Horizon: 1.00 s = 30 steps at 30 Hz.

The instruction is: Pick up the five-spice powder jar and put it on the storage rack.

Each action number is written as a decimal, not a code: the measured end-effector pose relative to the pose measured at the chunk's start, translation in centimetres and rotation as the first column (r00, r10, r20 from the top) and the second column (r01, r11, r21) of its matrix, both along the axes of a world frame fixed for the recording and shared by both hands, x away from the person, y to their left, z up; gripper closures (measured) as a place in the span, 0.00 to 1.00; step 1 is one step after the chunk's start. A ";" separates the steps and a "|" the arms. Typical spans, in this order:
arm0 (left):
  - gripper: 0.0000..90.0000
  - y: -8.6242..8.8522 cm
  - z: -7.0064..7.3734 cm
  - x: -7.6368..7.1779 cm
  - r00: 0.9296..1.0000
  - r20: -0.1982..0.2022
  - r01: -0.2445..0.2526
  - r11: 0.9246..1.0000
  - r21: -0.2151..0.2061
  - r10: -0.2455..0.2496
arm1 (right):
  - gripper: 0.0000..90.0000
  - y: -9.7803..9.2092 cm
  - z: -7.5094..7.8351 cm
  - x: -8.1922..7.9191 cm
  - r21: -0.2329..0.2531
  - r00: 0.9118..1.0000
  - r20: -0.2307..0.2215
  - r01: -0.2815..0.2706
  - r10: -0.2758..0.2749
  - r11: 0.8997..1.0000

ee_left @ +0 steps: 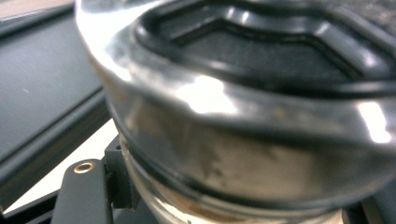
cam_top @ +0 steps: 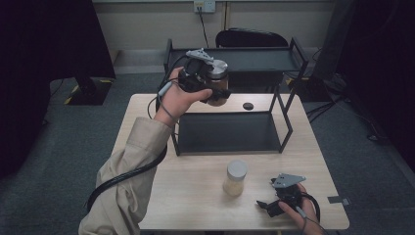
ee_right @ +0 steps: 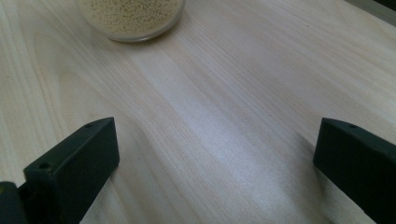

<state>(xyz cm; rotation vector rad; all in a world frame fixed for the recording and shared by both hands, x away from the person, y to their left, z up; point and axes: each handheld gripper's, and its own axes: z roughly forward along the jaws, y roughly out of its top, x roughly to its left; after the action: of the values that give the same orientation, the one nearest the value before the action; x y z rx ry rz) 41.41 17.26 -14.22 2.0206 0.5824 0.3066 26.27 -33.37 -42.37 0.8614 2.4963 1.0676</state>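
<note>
High view: left gripper (cam_top: 209, 84) lifted over rack (cam_top: 230, 132), fingers pinching jar (cam_top: 218, 83) by upper part. Second jar (cam_top: 235, 178) on table (cam_top: 195, 186); right gripper (cam_top: 274, 205) rests near it.
Left gripper view: metal lid (ee_left: 233, 116) tilted; weak pinch may let jar slip, hit rack.
Right gripper view: fingers (ee_right: 74, 168) spread.

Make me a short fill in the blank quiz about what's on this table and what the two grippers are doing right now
1. The left gripper holds a jar with a ____ lid above the black shelf rack.
2. The right gripper rests low over the wooden table with its jaws ____.
3. The jar of pale grains stands on the table in front of the ____.

Missing words: metal; open; rack
</note>
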 end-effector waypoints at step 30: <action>0.34 0.7 4.7 3.9 0.994 0.027 -0.109 0.994 0.013 0.108 | 0.00 0.0 0.0 0.0 0.000 1.000 0.000 0.000 0.000 1.000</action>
<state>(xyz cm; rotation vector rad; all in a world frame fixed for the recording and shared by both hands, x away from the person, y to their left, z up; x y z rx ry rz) 45.27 17.92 -9.57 1.9999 0.6768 0.4031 26.27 -33.37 -42.38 0.8612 2.4965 1.0678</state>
